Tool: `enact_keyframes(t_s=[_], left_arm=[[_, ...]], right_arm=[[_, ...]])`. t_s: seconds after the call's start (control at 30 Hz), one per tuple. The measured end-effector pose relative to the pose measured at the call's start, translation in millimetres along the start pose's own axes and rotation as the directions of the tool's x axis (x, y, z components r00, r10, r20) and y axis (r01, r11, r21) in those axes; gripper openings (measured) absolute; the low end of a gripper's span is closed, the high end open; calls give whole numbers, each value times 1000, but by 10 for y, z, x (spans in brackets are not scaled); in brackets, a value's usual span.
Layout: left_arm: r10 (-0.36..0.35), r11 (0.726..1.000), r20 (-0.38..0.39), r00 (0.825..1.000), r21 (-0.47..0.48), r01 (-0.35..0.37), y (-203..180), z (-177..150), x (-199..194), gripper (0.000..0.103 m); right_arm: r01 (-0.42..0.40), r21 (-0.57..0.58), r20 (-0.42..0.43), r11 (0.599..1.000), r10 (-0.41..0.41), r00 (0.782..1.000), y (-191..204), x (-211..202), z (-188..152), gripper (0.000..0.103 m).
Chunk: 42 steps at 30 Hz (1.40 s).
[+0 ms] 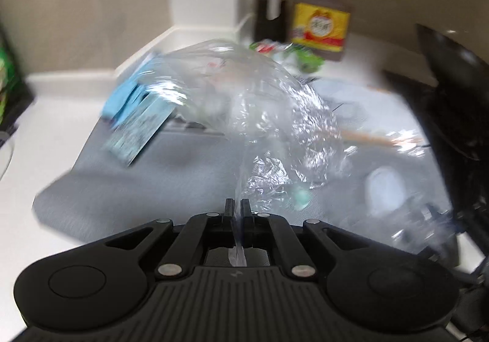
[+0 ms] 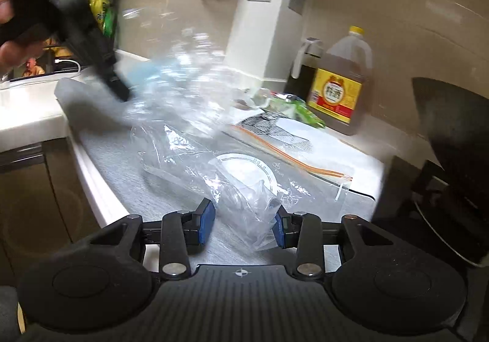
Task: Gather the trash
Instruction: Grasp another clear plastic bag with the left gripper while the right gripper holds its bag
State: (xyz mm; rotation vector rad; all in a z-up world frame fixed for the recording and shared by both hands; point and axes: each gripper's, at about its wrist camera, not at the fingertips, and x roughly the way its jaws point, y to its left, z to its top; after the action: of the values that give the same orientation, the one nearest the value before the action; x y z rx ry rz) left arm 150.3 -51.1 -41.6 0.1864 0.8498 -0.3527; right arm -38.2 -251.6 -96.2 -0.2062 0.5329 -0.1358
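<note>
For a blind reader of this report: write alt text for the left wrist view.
The left hand-held gripper is shut on a fold of a clear plastic bag, blurred above a grey mat. A light blue carton shows through the bag; behind stand a yellow-labelled jug and a dark bottle.

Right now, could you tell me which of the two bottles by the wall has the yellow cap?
The big jug with the yellow label; the slimmer dark bottle to its left has a pale top instead.
</note>
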Motion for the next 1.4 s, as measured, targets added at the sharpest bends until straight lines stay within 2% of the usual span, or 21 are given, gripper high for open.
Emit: enact_keyframes(t_s=[0.23,0.3,0.37,0.43,0.5,0.6,0.67,0.8,0.93,1.1,1.13,1.2,1.23,1.27,1.3,1.37,1.4], left_arm=[[-1,1000,16,1000,-18,1,70,-194,-77,4],[16,1000,32,999,-10,-15,84,-202,-122,18],[40,999,56,998,-22,-39,119,-194,-198,67],[68,997,118,991,-41,-63,167,-200,-343,82],[83,996,180,980,-35,-78,189,-199,-502,84],[86,996,242,966,-12,-86,155,-146,-623,90],[73,997,255,964,9,-78,86,-94,-605,100],[43,994,220,974,88,-64,-136,13,-344,102],[58,991,106,993,118,-70,-237,88,83,102],[72,997,-22,997,44,-71,-99,105,470,102],[68,997,-36,997,29,-67,-66,102,509,101],[64,998,-64,996,1,-64,-6,107,559,91],[66,998,-74,995,-4,-66,11,95,580,77],[72,997,-71,995,0,-72,10,83,569,66],[71,997,-70,995,-4,-71,11,84,539,57],[64,997,-90,994,-26,-67,19,105,489,17],[58,997,-96,994,-45,-62,31,107,457,10]], right_arm=[[6,9,-14,1000,-6,1000,-5,6,10,42],[9,11,-16,1000,-9,1000,0,-2,12,42],[9,15,-19,1000,-9,1000,-3,0,14,43],[8,22,-22,1000,-8,1000,-11,6,30,43],[2,33,-21,999,-1,1000,-25,0,38,45],[-7,43,-16,999,8,1000,-48,1,53,55],[-19,55,-13,998,20,1000,-64,7,62,66],[-33,35,-13,999,33,999,-51,66,84,79],[-23,19,-27,1000,24,999,-45,173,99,80],[-21,42,-38,999,22,999,-71,247,111,81],[-20,42,-38,999,21,999,-68,257,108,81],[-21,40,-42,999,23,999,-58,276,101,80],[-23,39,-46,999,25,999,-58,286,102,75],[-19,37,-48,999,21,999,-51,291,102,64],[-10,30,-54,999,12,998,-41,301,102,58],[1,20,-54,1000,0,999,-20,304,98,47],[4,21,-54,1000,-3,999,-18,303,100,45]])
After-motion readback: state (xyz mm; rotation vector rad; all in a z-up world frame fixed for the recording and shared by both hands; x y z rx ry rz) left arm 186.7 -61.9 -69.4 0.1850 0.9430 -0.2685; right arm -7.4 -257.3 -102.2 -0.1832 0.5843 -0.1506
